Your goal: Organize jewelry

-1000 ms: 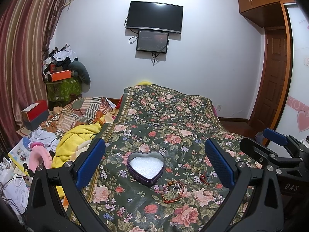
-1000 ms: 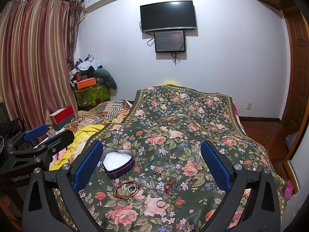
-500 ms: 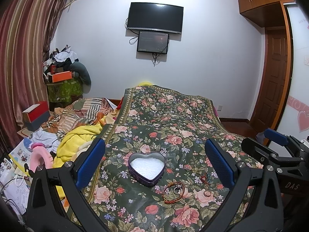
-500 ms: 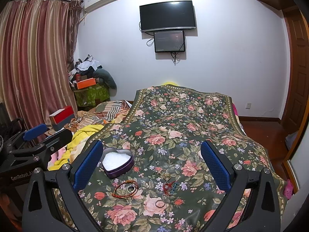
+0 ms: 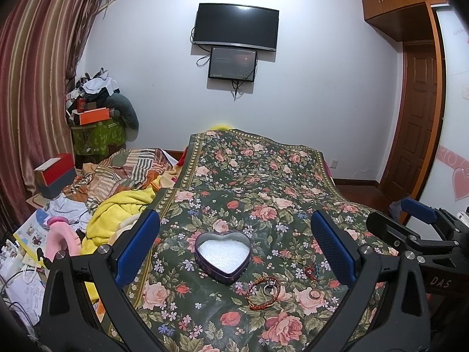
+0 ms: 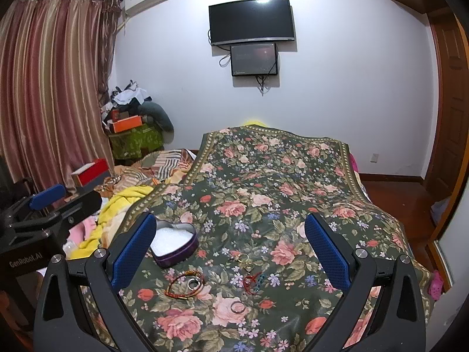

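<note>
A purple heart-shaped tin with white filling lies open on the floral bedspread. Beside it lie a red cord bracelet with a silver ring inside its loop, a ring on a pink rose, a small red and blue piece and gold rings. My left gripper hovers open above the tin. My right gripper hovers open above the jewelry. Neither holds anything.
Crumpled yellow and striped blankets and papers pile up left of the bedspread. A red and grey box stands by the curtain. A wooden door is at the right, and two screens hang on the far wall.
Both grippers have drifted slightly back and upward; the tin and jewelry sit a little higher in the views. Nothing was picked up or moved.
</note>
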Demonstrator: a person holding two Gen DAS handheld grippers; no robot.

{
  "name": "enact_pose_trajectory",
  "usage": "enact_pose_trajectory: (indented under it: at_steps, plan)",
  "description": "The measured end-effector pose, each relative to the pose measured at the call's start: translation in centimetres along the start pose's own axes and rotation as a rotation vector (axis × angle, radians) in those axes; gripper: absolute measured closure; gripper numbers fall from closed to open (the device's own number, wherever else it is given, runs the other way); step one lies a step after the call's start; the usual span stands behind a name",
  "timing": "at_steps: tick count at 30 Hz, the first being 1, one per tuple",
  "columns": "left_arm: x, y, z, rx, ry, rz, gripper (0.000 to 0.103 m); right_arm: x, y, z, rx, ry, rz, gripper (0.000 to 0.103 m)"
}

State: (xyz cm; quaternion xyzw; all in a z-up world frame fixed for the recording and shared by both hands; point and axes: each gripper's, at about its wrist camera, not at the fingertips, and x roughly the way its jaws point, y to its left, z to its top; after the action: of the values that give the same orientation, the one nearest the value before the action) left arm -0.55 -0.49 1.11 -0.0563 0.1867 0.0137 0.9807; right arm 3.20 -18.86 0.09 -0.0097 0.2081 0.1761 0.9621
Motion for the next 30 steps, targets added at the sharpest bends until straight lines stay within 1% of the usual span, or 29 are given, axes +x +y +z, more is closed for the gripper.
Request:
enact_pose_trajectory:
  at_steps: [5, 8, 11, 16, 19, 23, 28, 30]
  plan:
    - [0.6, 0.0, 0.0, 0.004, 0.025, 0.015, 0.0, 0.6, -0.5, -0.5, -0.009, 0.039, -0.018, 0.003]
    - [1.6, 0.0, -0.4, 0.02, 0.064, 0.027, 0.0, 1.1, -1.1, -1.0, -0.002, 0.077, -0.032, 0.003]
    - [2.8, 0.1, -1.0, 0.029, 0.127, 0.025, 0.0, 2.0, -1.7, -1.5, -0.004, 0.134, -0.062, 0.003]
    - [5.5, 0.2, -2.7, 0.042, 0.264, 0.006, 0.0, 3.5, -2.7, -3.2, -0.014, 0.231, -0.079, 0.003]
    - [6.9, 0.2, -4.4, 0.051, 0.334, -0.002, 0.0, 4.4, -3.2, -4.6, -0.013, 0.304, -0.06, 0.003]
    - [8.5, 0.5, -6.5, 0.056, 0.421, -0.036, 0.0, 5.1, -3.7, -6.1, -0.003, 0.371, -0.038, 0.003]
    - [9.8, 0.3, -8.4, 0.053, 0.5, -0.078, 0.0, 5.8, -4.1, -7.3, 0.009, 0.414, -0.021, 0.003]
    - [10.4, 0.0, -9.1, 0.059, 0.528, -0.099, 0.0, 6.1, -4.3, -7.7, 0.023, 0.43, -0.001, 0.005]
